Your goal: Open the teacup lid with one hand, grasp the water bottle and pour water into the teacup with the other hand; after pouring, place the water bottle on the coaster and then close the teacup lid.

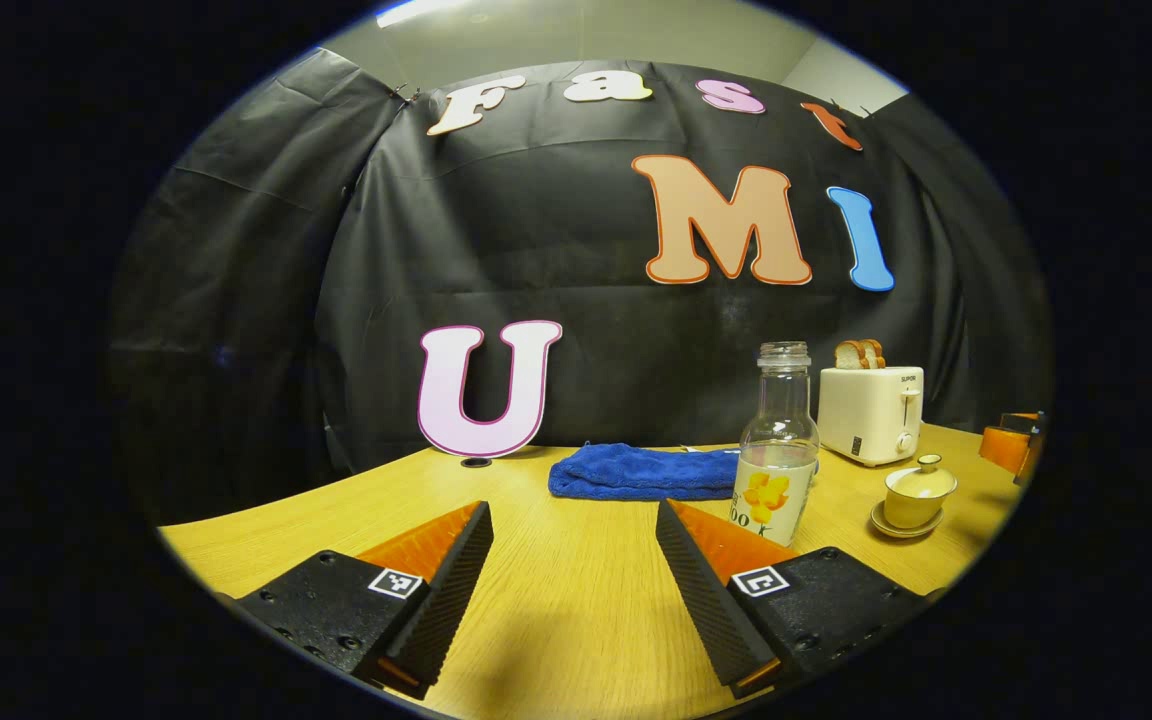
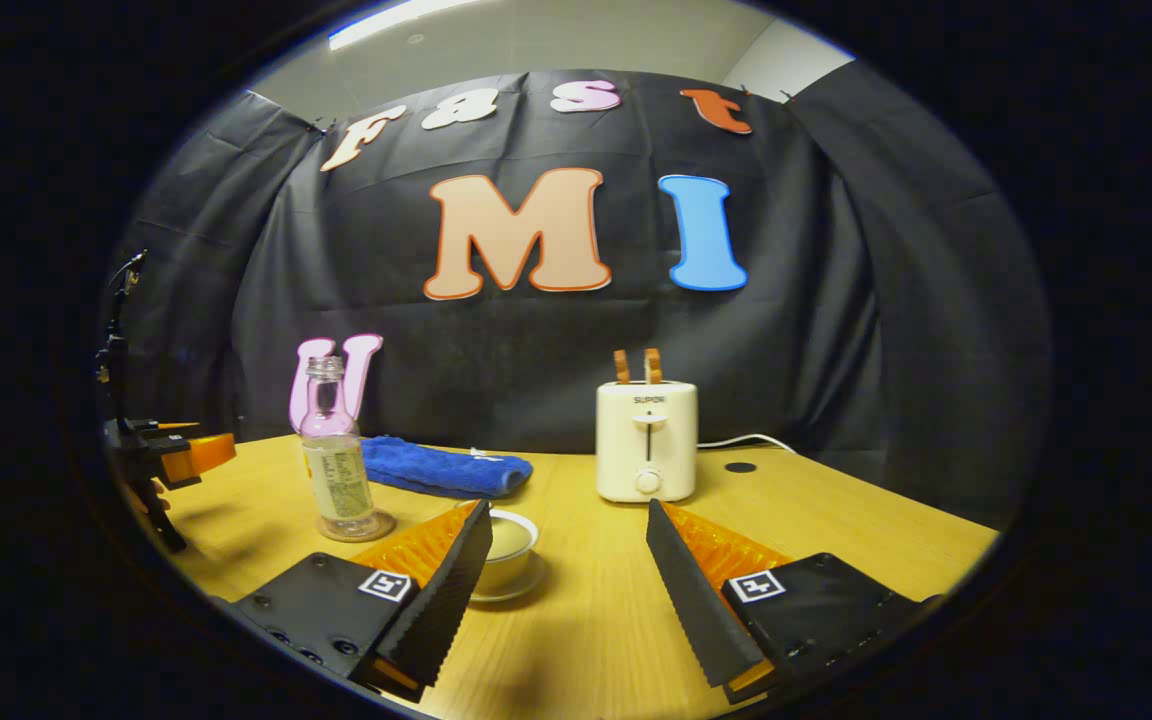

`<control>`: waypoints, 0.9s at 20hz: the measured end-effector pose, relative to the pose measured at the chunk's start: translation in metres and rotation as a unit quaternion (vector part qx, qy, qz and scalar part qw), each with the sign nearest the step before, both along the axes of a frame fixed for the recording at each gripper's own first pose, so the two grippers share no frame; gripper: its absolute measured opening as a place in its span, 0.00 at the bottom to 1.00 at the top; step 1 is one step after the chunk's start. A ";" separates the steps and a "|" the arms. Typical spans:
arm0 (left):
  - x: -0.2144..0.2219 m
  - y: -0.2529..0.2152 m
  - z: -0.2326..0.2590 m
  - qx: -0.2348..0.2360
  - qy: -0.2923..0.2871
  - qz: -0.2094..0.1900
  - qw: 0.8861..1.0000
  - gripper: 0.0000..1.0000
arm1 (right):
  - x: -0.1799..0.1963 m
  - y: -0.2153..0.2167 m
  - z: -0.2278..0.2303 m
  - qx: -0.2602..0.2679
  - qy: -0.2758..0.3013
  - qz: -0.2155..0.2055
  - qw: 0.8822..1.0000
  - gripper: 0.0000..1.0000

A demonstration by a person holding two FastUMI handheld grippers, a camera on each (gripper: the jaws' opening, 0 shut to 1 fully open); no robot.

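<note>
Near the right gripper (image 2: 566,580), jaws spread and empty, sat the lidded teacup (image 2: 506,548). You needed to centre over its lid knob (image 1: 929,462) first; your left gripper (image 1: 576,580) waited unclenched by the water bottle (image 1: 778,450).

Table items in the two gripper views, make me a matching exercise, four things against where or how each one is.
Things:
1. clear glass water bottle
2. cream ceramic teacup
3. blue folded towel
4. white toaster

States:
A. lid on, standing on a saucer
B. two bread slices sticking out of the top
C. lying flat near the black cloth wall
D. upright on a round coaster, no cap

Pairs: 1-D, 2-A, 3-C, 4-B
</note>
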State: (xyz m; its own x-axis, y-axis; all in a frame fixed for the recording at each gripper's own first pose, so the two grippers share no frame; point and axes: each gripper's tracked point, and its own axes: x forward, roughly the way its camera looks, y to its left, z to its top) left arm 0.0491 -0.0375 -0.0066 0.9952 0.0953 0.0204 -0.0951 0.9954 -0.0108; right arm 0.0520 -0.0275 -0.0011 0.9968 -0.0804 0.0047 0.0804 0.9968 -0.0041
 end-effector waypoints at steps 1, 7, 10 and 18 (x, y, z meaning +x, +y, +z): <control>-0.001 0.002 0.000 0.000 0.000 0.002 1.000 0.95 | -0.005 -0.009 0.001 0.000 -0.001 -0.017 1.000 0.95; -0.006 0.002 -0.001 -0.002 0.001 0.009 1.000 0.96 | -0.020 -0.028 0.002 -0.002 -0.003 -0.059 0.998 0.94; -0.006 0.003 0.000 -0.002 0.002 0.010 1.000 0.96 | -0.019 -0.028 0.002 -0.002 -0.003 -0.059 0.998 0.94; -0.006 0.002 -0.001 -0.002 0.001 0.010 1.000 0.96 | -0.018 -0.028 0.001 -0.002 -0.004 -0.058 0.998 0.94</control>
